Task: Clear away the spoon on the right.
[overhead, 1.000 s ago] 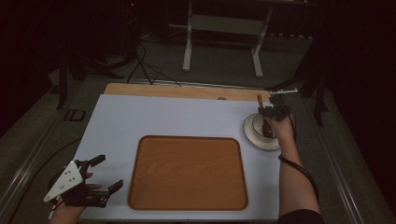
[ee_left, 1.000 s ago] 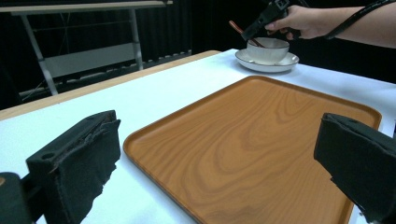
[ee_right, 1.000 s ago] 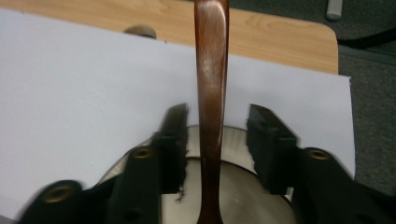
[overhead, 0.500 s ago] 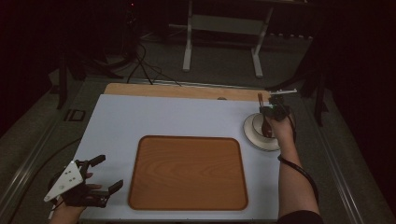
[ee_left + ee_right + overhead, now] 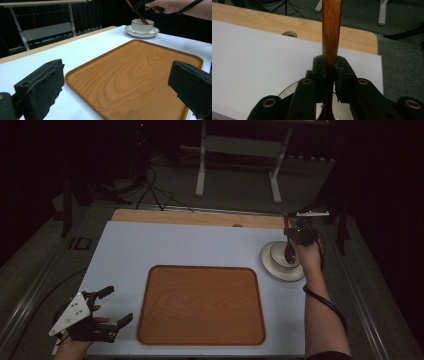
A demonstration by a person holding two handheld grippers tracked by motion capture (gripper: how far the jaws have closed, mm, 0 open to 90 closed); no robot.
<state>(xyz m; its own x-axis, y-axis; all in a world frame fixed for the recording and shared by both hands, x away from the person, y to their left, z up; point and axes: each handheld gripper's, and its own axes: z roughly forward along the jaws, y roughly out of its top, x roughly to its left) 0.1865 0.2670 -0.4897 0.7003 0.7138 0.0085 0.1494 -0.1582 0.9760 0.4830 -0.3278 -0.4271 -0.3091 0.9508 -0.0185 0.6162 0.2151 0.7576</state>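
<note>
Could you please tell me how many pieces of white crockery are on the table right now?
2. A white bowl stands on a white saucer at the table's far right, beyond the wooden tray. The right gripper holds a wooden spoon into the bowl.

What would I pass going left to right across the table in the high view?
Left tongs → wooden tray → saucer with a cup, where the right tongs hold a wooden spoon.

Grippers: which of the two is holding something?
The right gripper, jaws clamped on the wooden spoon over the bowl. The left gripper rests open beside the tray.
</note>
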